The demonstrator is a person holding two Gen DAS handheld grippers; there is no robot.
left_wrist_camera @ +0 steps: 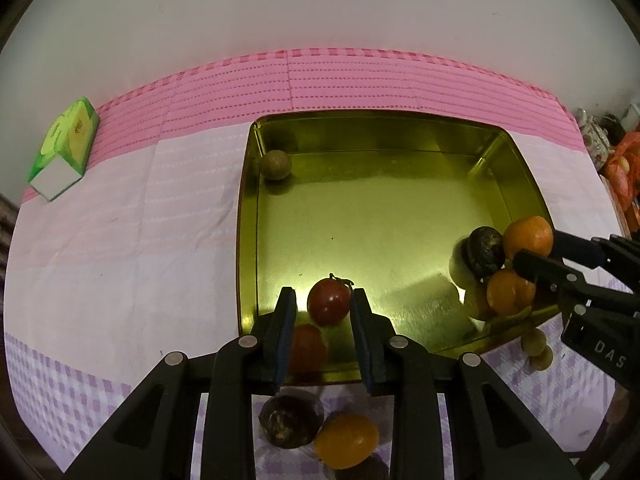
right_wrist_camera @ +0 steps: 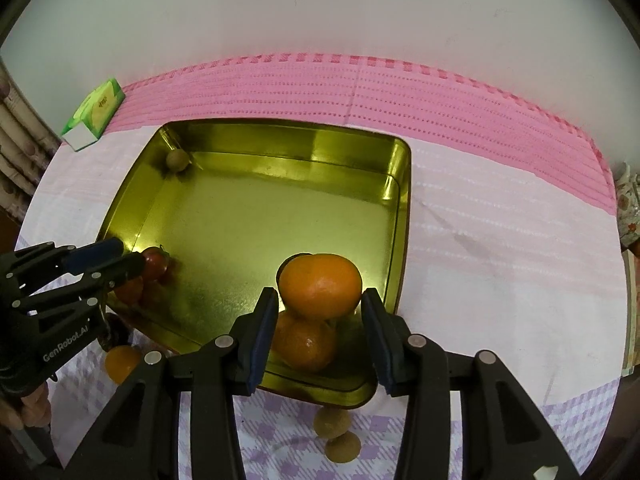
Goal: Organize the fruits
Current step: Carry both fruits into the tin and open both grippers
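A shiny gold tray [left_wrist_camera: 248, 240] [right_wrist_camera: 404, 216] sits on the pink and lilac cloth. My left gripper [left_wrist_camera: 323, 300] [right_wrist_camera: 138, 264] points down into the tray's near left corner. A small red tomato [left_wrist_camera: 329, 302] [right_wrist_camera: 155, 262] rests on the floor between its fingers. It touches the right pad, and a thin gap shows at the left pad. Over the near right corner my right gripper [right_wrist_camera: 320, 300] [left_wrist_camera: 534, 246] is shut on an orange [right_wrist_camera: 320, 286] [left_wrist_camera: 528, 238]. A dark fruit [left_wrist_camera: 484, 252] lies just behind it. The orange shape beneath may be a reflection.
A brown round fruit [left_wrist_camera: 276, 165] [right_wrist_camera: 177, 159] lies in the tray's far left corner. On the cloth in front are a dark fruit [left_wrist_camera: 291, 418], a small orange one [left_wrist_camera: 346, 440] [right_wrist_camera: 120, 362] and two tan ones [right_wrist_camera: 331, 422] [left_wrist_camera: 534, 342]. A green tissue box [left_wrist_camera: 68, 148] [right_wrist_camera: 94, 114] stands far left.
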